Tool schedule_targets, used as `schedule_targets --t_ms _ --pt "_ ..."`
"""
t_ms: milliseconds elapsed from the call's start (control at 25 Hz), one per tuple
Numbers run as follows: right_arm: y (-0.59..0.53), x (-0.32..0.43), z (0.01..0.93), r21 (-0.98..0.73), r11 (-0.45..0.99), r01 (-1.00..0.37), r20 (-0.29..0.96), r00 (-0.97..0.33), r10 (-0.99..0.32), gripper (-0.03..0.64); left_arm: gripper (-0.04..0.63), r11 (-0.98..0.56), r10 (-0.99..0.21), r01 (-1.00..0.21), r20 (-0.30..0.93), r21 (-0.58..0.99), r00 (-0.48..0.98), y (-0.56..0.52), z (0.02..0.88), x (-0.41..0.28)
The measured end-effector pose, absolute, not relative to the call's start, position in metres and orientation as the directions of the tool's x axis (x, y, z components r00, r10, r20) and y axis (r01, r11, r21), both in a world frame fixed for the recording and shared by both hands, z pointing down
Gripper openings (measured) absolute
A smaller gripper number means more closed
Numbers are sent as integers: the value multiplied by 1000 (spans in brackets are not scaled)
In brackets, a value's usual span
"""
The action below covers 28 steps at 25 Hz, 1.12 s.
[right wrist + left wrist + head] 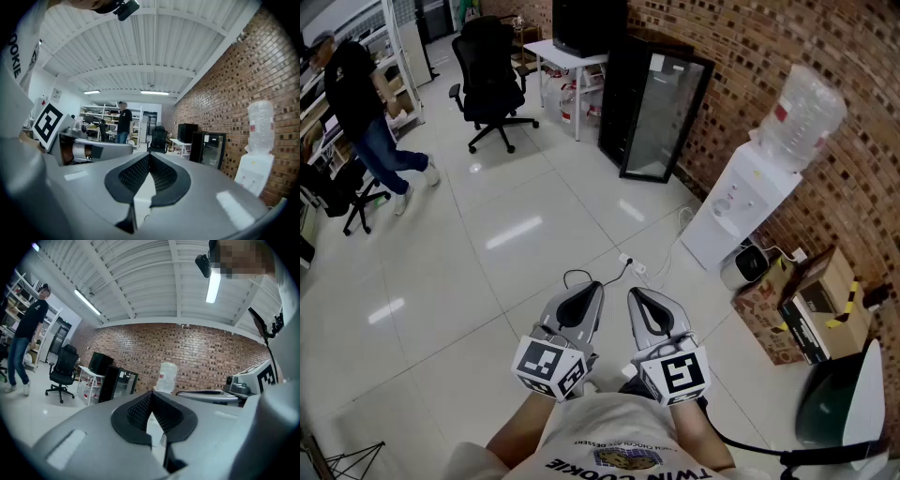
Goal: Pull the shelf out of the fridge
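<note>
The fridge (659, 114) is a black cabinet with a glass door, standing against the brick wall far ahead of me. Its door looks closed, and no shelf can be made out behind the glass. Both grippers are held side by side close to my body, well short of it. My left gripper (584, 292) is shut with nothing between its pads. My right gripper (643, 298) is shut and empty too. The left gripper view shows the fridge (119, 382) beyond the closed left gripper (151, 395). In the right gripper view the fridge (209, 149) stands past the closed right gripper (149, 157).
A white water dispenser (748, 199) stands right of the fridge, with cardboard boxes (811, 302) nearer me. A cable (617, 269) lies on the tiled floor ahead. A black office chair (490, 80), a white table (567, 58) and a person (364, 111) are at the back left.
</note>
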State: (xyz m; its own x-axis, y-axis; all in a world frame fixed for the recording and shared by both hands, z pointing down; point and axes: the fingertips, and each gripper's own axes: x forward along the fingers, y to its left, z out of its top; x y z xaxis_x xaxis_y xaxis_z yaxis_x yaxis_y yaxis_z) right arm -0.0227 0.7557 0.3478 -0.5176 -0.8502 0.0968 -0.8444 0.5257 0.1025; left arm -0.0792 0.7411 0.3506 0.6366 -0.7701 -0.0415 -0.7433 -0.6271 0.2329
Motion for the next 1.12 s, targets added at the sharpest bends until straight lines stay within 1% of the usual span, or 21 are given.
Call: schedule_targets --t_ms 400,640,1120 --pt "725 -26 355 74 542 -837 93 -536 -839 5 0 -609 -786 -760 -47 228 616 712 353 -89" --pt "692 -35 357 64 569 -820 79 -564 -822 5 0 -588 -802 -781 -26 210 597 682 357 -95" --pt "573 -25 353 52 597 -800 79 -593 -801 5 0 -584 -804 -788 -2 194 595 566 346 -74"
